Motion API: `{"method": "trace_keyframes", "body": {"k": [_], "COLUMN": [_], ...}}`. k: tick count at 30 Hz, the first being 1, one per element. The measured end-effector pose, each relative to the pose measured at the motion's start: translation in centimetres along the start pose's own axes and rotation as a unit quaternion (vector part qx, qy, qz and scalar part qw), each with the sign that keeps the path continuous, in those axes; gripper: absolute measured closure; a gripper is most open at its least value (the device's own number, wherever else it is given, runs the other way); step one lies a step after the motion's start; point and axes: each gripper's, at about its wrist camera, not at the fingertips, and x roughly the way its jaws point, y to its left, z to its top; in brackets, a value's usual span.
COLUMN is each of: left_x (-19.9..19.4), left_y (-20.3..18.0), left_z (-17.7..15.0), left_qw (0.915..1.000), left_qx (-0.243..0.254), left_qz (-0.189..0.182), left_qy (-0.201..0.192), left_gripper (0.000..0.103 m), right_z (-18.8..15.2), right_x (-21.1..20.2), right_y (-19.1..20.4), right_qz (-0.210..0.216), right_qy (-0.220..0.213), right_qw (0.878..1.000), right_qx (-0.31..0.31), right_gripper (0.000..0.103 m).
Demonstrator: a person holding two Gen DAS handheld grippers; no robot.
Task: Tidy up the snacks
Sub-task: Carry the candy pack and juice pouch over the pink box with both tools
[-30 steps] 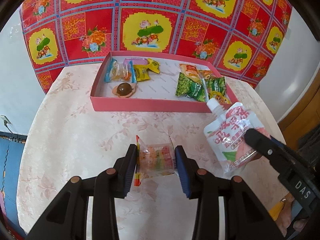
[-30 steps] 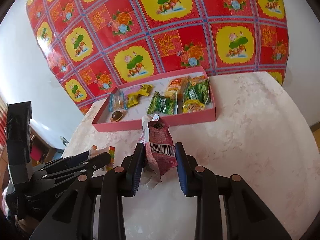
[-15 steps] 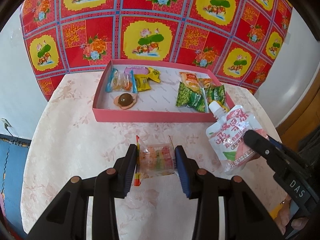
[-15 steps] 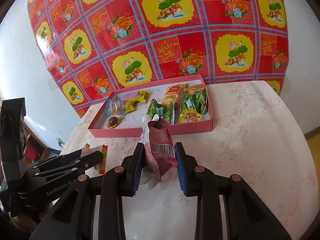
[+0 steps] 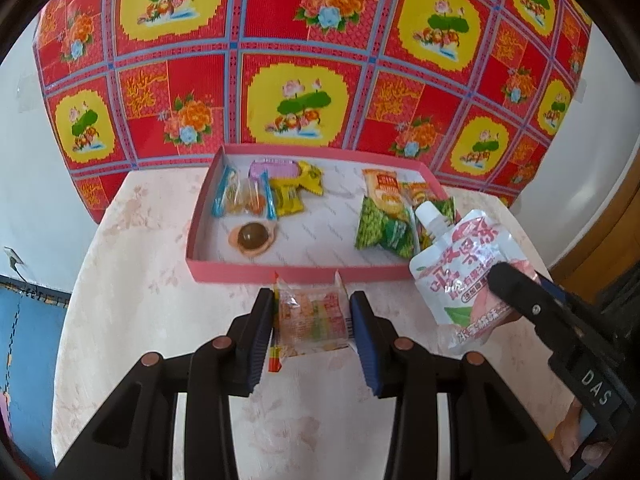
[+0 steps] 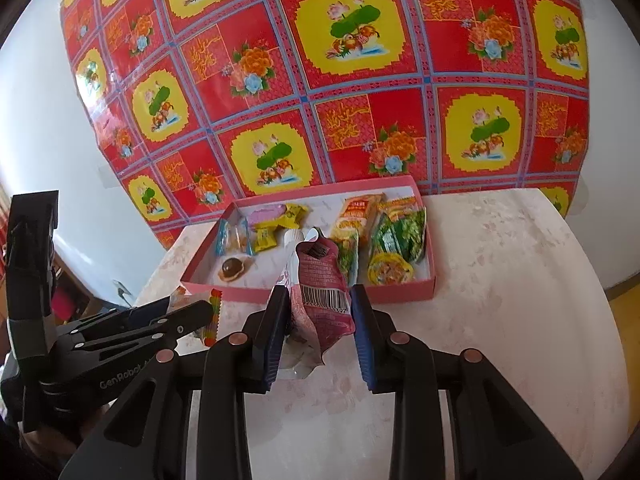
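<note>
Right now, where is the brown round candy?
In the left wrist view, the brown round candy lies inside the pink box, near its front-left corner, below the blue-edged packet.

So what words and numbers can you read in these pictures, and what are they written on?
"DAS": white letters on the black body of the right gripper, seen from the left wrist.
"GenRobot": on the left gripper; the letters after it are hidden.
"1397": last barcode digits on the back of the pink drink pouch; the rest is blurred.
Big red Chinese characters on the pouch front: too blurred to read.
Print on the candy packet and the snack packs in the pink box: too small.
</note>
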Motion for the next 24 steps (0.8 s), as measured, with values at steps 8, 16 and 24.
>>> {"method": "trace_keyframes", "body": {"k": [8,16,24], "left_x": [0.4,1.4,3.1], "left_y": [-0.2,-0.8,-0.8], "left_z": [2.2,3.7,5.1], "left_qw": [0.9999,0.9997,0.9998], "left_qx": [0.006,0.016,0.014], "left_qz": [-0.001,-0.004,0.0], "left_qy": [-0.013,-0.017,-0.012], "left_gripper": [0.062,0.062,0.062], "right_z": [1.7,3.0,4.2], "right_x": [0.9,2.0,3.7], "right_y": [0.5,0.6,0.3], "right_qz": [0.006,0.008,0.01], "right_qy": [-0.008,-0.006,0.0], "right_qw": [1.0,1.0,1.0], "right_qx": [-0.004,-0.002,0.0], "right_gripper": [0.071,0.071,0.071]}}
